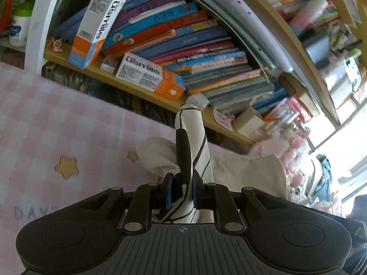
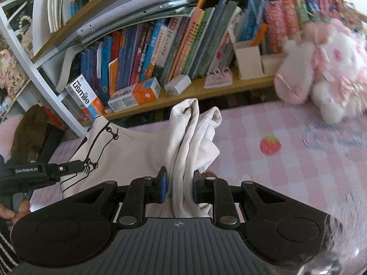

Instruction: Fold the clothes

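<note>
A cream-white garment with black line drawing [image 2: 128, 151] hangs between my two grippers above a pink checked bed cover [image 2: 275, 165]. My left gripper [image 1: 182, 193] is shut on a bunched fold of the garment [image 1: 195, 146] that stands up between its blue pads, printed lines showing. My right gripper [image 2: 179, 186] is shut on another gathered edge of the cloth [image 2: 192, 137], which rises in ribbed folds. The left gripper [image 2: 75, 167] also shows at the left of the right wrist view, its tip on the printed part, with the person's fingers below it.
A wooden bookshelf [image 1: 137, 91] packed with books and toothpaste boxes [image 1: 96, 29] runs along the far side of the bed. A pink and white plush toy [image 2: 325, 68] sits at the right on the cover. A white metal frame post [image 2: 45, 84] stands at the left.
</note>
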Available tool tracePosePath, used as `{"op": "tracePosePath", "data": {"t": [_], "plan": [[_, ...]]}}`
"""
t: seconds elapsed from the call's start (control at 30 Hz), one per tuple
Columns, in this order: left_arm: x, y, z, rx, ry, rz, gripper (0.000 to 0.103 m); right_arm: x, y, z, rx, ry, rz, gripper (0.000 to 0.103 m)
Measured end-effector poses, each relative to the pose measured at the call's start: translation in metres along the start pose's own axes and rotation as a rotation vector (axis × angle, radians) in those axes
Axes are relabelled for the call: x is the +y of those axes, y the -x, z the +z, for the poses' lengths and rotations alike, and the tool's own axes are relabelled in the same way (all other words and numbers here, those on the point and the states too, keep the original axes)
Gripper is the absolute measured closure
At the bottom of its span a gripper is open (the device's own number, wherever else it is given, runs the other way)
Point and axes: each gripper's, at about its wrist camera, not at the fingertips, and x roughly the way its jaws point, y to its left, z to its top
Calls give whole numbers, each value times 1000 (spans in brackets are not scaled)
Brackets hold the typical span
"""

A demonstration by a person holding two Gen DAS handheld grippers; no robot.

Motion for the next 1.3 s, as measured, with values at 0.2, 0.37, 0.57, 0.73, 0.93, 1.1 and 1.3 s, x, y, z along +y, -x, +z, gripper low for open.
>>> {"op": "tracePosePath", "data": {"t": [0.2, 0.37, 0.57, 0.73, 0.93, 1.1, 1.3], "plan": [[14, -28, 24, -30, 41, 6, 88, -7, -34, 27, -15, 35, 22, 84], [20, -52, 35, -43, 43, 17, 88, -20, -63, 44, -10, 35, 21, 84], [36, -72, 30, -46, 78, 12, 88, -41, -89, 47, -5, 21, 27, 84], [63, -90, 20, 27, 155, 79, 86, -68, -114, 29, 89, -131, -7, 79], [79, -87, 14, 29, 262, 67, 78, -84, -120, 22, 73, -210, -4, 62], [68, -75, 16, 11, 200, 117, 74, -75, -108, 26, 48, -161, -48, 54], [45, -45, 3, -11, 110, 161, 74, -68, -76, 21, 8, -109, -59, 43]]}}
